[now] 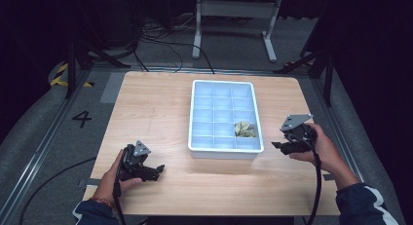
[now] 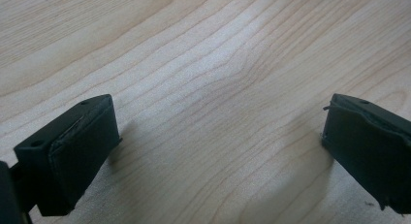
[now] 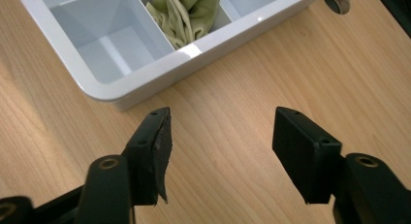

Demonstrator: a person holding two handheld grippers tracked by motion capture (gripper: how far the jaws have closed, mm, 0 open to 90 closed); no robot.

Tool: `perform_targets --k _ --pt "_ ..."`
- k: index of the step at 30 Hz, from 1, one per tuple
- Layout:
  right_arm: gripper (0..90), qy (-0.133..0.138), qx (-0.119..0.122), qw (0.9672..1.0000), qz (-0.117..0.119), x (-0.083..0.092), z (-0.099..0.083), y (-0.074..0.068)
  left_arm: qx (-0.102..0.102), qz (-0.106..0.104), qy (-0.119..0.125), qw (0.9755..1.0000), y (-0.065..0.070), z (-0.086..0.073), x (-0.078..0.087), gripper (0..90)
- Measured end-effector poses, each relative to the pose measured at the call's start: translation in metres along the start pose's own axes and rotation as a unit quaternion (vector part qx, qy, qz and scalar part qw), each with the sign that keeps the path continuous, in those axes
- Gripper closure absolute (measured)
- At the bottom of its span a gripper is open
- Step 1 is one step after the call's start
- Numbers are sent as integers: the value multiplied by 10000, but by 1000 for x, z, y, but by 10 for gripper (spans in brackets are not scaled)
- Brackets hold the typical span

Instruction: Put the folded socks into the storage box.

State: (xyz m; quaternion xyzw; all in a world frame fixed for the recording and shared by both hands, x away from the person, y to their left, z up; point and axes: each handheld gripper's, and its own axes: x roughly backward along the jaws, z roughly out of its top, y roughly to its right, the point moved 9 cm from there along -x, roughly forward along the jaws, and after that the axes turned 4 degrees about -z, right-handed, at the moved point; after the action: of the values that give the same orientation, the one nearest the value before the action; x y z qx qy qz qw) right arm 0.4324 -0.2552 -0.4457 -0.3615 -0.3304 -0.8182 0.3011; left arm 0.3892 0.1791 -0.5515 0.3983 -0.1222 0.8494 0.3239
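A cloth [image 1: 244, 129] lies in the tray's [image 1: 223, 153] near-right compartment.

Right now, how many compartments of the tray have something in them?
1: a crumpled green cloth sits in a right-column compartment of the tray, second row from the near edge. The other compartments look empty.

Table [image 1: 156, 103] brightly lit from above — surroundings dark; gripper views sharp, soft shadows.

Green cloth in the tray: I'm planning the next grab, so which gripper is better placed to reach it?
Right. The right gripper sits open beside the tray, near the green cloth; the left gripper is farther off.
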Motion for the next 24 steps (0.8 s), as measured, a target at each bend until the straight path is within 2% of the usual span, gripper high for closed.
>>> perform_targets --k 14,18,24 --pt "349 125 -128 9998 -3 -1 -23 -11 -4 10 -19 10000 0 0 0 0" --pt "342 163 -159 9997 74 -2 -30 -18 -12 12 -20 10000 0 0 0 0" --pt "332 192 -226 9996 8 -4 -37 -23 -21 12 -12 10000 0 0 0 0"
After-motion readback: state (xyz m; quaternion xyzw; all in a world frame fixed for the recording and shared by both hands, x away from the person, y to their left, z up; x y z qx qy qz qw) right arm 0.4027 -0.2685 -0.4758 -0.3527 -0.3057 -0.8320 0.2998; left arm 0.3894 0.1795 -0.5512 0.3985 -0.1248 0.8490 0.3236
